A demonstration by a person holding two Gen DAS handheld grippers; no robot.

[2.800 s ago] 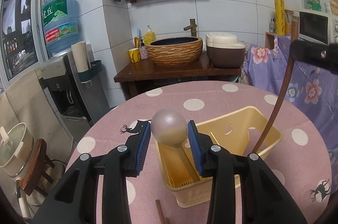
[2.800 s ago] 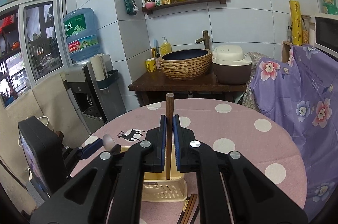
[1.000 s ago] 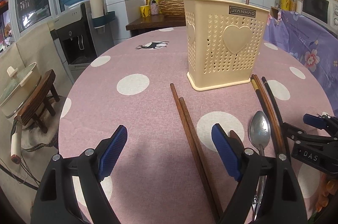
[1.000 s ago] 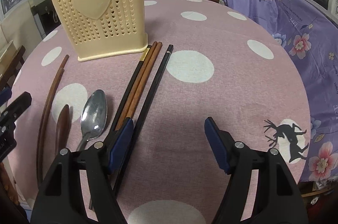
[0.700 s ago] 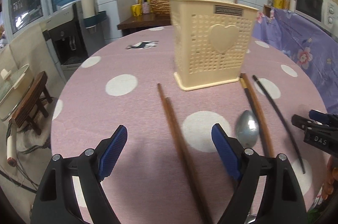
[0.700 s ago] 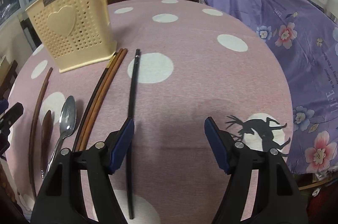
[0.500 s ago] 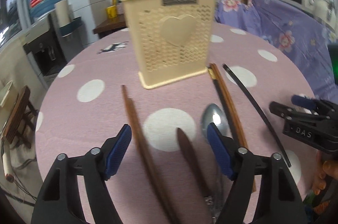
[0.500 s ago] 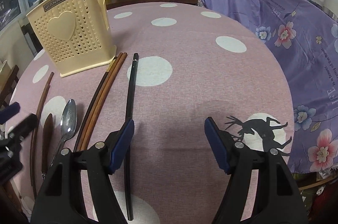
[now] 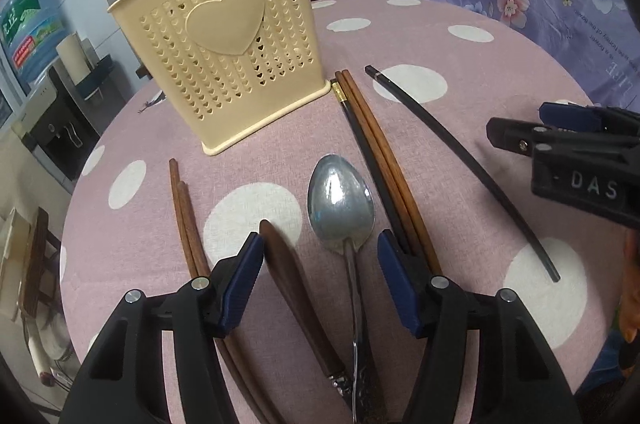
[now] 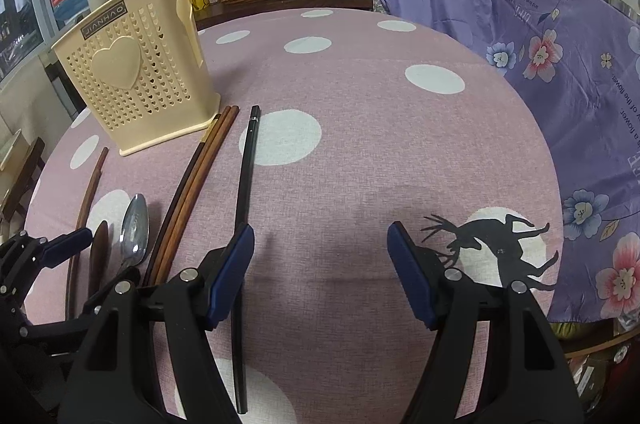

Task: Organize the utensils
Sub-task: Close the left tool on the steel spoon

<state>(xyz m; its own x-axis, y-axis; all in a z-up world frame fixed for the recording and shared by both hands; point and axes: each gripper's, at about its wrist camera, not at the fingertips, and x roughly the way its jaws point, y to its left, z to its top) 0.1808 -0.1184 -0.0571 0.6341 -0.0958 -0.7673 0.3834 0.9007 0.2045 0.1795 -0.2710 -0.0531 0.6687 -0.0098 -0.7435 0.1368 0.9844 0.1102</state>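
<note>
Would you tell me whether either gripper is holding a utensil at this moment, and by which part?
Nothing is held. The left gripper, jaws just closing, straddles the metal spoon and wooden spoon; the right gripper is open.

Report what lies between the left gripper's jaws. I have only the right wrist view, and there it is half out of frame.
Observer: Two things lie there, the metal spoon and a dark wooden utensil. The left gripper has just been closing its jaws, but they touch neither one.
Operator: Count the brown sticks on its far side. I make out one line.
Observer: There are two brown chopsticks, side by side on the cloth. They lie outside the jaws and run under the gripper's left finger.
</note>
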